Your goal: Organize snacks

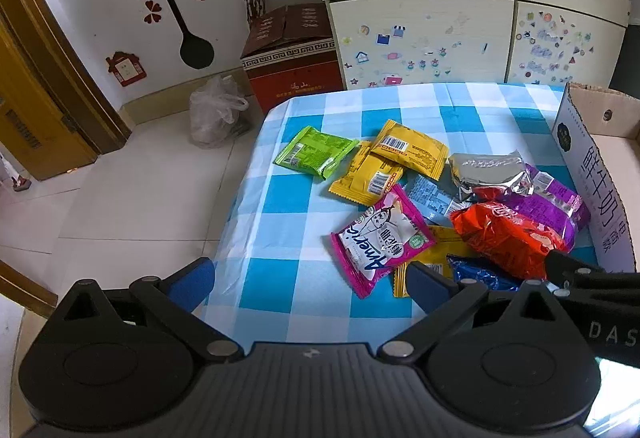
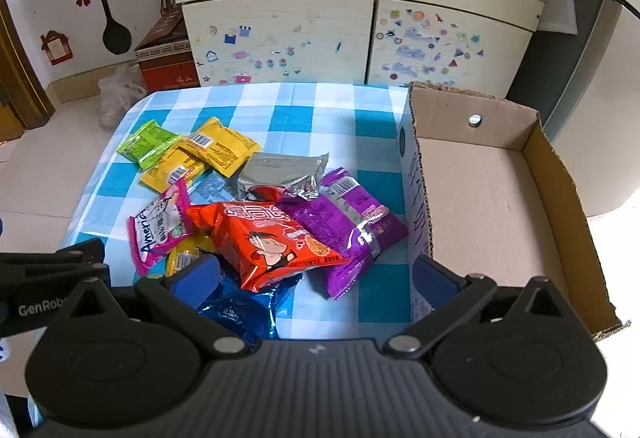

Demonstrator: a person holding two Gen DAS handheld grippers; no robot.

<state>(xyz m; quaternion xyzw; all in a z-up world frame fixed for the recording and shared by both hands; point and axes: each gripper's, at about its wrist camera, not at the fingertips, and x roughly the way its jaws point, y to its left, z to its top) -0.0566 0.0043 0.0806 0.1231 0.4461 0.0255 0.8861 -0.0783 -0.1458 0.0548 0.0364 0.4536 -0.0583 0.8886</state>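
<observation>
Hovering: left gripper [image 1: 308, 280] agape | right gripper [image 2: 316, 276] agape | snack packets [image 2: 264, 234] glossy, crinkled, multicoloured, heaped beside cardboard box [image 2: 536, 158]

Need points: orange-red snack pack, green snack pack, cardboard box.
orange-red snack pack [image 2: 272, 238], right wrist view, on the cartoon face print.
green snack pack [image 1: 316, 152], left wrist view, middle of wrapper.
cardboard box [image 2: 452, 110], right wrist view, inner far wall.

The pink snack packet [image 2: 160, 226] reads "Americ". The cardboard box [image 1: 600, 194] wall, at 3 o'clock, carries "鲜牛奶". The left gripper [image 2: 36, 308] body reads "GenRob"; the right gripper [image 1: 612, 334] body reads "DAS".
</observation>
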